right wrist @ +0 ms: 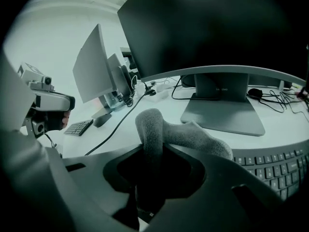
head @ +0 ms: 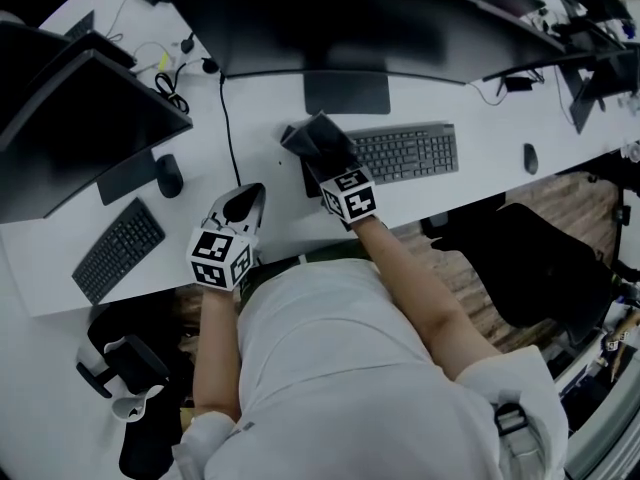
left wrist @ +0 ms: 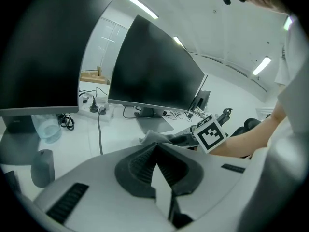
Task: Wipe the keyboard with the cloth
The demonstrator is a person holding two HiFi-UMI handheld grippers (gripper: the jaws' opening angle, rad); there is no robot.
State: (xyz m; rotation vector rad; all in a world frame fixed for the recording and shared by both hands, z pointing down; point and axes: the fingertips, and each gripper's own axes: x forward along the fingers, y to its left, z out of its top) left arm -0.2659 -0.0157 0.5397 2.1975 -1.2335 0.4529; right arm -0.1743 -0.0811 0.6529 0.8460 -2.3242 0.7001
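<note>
A grey keyboard [head: 405,153] lies on the white desk [head: 270,178] in front of the curved monitor's stand [head: 346,93]. My right gripper [head: 325,164] is shut on a dark grey cloth [head: 318,140], which hangs over the keyboard's left end. In the right gripper view the cloth [right wrist: 161,129] bulges up out of the jaws of the right gripper [right wrist: 150,158], with keyboard keys [right wrist: 275,170] to its right. My left gripper [head: 243,204] hovers near the desk's front edge, left of the keyboard. Its ribbed pads [left wrist: 145,163] meet, and nothing is between them.
A second black keyboard [head: 118,248] and a dark mouse [head: 168,174] lie under another monitor [head: 70,128] at the left. A black cable [head: 228,128] runs across the desk. Another mouse [head: 530,158] sits right of the keyboard. A black chair [head: 540,258] stands at the right.
</note>
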